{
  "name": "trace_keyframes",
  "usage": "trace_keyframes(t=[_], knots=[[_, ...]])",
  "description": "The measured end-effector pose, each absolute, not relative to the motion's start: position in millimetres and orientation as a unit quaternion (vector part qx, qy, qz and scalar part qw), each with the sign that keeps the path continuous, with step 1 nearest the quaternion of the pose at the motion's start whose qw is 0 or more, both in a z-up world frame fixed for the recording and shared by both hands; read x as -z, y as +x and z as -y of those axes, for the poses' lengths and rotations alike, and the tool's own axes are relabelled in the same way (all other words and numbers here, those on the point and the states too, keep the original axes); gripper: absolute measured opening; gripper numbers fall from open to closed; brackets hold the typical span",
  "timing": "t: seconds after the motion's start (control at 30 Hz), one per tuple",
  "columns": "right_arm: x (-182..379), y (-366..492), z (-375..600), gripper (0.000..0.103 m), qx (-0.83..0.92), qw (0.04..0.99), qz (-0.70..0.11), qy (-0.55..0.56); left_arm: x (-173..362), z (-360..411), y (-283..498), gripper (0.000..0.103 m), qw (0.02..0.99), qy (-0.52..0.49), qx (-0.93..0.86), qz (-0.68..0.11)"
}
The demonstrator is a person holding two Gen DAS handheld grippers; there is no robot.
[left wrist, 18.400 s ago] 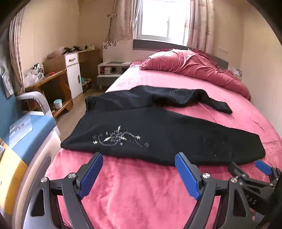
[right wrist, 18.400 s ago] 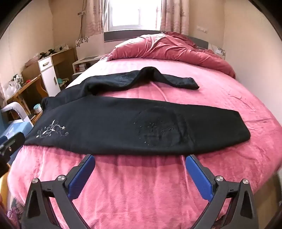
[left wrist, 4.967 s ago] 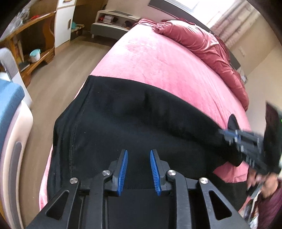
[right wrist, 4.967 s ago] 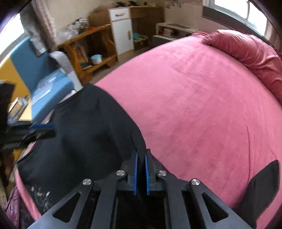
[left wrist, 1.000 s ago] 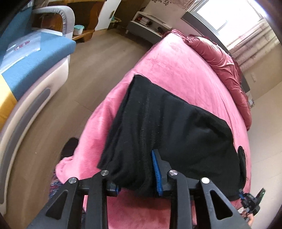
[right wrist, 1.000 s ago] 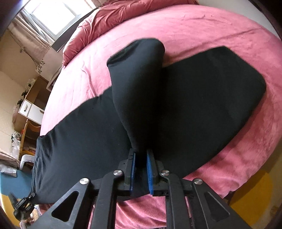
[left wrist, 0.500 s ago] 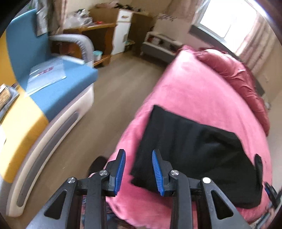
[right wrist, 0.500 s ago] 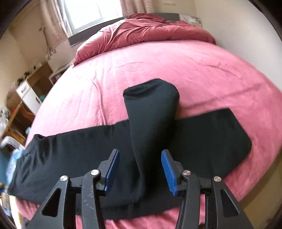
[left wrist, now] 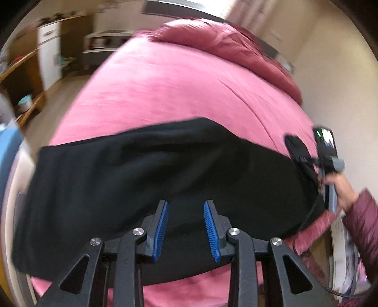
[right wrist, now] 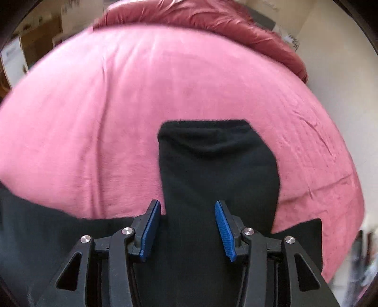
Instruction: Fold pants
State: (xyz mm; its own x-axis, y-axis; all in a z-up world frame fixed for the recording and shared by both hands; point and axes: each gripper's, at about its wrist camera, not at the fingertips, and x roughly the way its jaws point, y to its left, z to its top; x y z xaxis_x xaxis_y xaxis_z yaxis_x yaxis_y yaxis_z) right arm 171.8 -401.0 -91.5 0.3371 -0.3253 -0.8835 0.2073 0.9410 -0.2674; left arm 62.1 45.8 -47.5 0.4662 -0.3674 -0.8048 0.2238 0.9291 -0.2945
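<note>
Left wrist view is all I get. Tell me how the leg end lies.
Observer: The pant leg is folded up across the pants, pointing to the maroon duvet.
Operator: Give me its hem.
Observer: The hem lies flat on the pink blanket.
Operator: Report the right claw.
Observer: The right claw hangs open over that leg, gripping nothing; its jaws have just been closing slightly.

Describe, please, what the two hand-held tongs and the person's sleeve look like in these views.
Both the left tongs and the right tongs are black, open-framed linkages with silver pivot bolts and ribbed blue pads. In the left view, the right unit carries a small lit screen and a black cable. The sleeve is quilted maroon.
</note>
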Motion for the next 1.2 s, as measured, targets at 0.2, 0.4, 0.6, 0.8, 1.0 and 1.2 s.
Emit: trace_keyframes(t=[0.2,0.4,0.6,0.8,1.0,1.2], knots=[[62,152,424,0.007,0.161,0.844,-0.51,0.026,51,5,63,0.034,0.838,-0.032,0.236,-0.492],[19,79,480,0.007,0.17,0.865,-0.433,0.187,64,55,52,0.037,0.814,0.017,0.291,-0.502],[8,-13,544,0.007,0.196,0.849,-0.357,0.336,81,86,39,0.037,0.79,0.049,0.323,-0.518],[51,-83,596,0.006,0.219,0.799,-0.33,0.452,94,99,38,0.037,0.777,0.071,0.333,-0.53],[91,-95,602,0.007,0.227,0.774,-0.347,0.478,100,100,35,0.037,0.767,0.064,0.333,-0.544],[93,-108,607,0.015,0.231,0.778,-0.318,0.491,98,91,30,0.037,0.769,0.06,0.329,-0.544]])
